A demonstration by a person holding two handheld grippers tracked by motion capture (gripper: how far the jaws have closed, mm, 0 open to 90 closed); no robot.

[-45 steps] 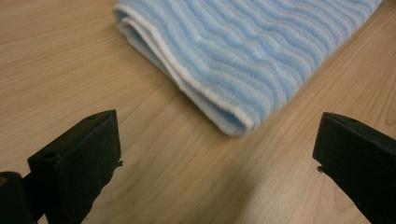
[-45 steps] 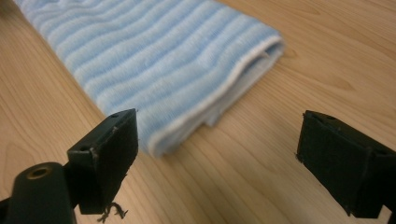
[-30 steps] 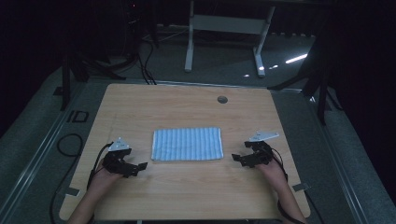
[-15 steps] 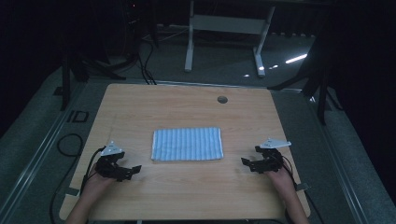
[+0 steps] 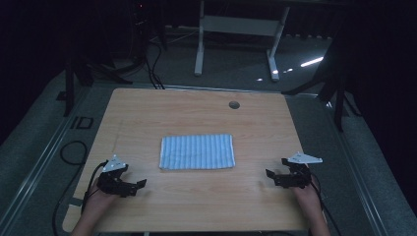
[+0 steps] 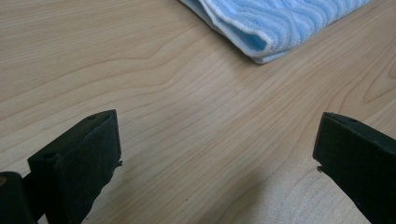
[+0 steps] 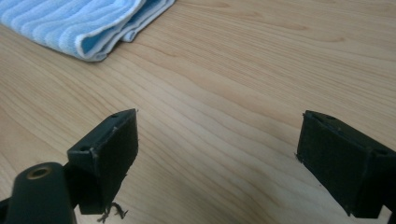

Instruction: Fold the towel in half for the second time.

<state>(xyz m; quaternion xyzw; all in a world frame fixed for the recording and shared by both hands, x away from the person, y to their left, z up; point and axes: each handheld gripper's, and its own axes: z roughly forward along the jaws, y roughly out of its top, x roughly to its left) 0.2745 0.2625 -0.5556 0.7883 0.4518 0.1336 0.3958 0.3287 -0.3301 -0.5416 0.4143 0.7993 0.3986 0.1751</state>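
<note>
The worktop (image 5: 147, 118) is a pale wood-grain slab with rounded corners, and a small round grommet hole (image 5: 234, 104) sits near its far edge, right of centre. It stands on grey carpet (image 5: 324, 128). Beyond the far edge rise the legs of a white frame (image 5: 236, 29) — two uprights joined by a crossbar. Black cables (image 5: 152, 64) trail over the floor at the far left, and another loops beside the worktop's left edge (image 5: 69, 147). Dark stand legs (image 5: 339, 93) rest on the right — the background is black.
</note>
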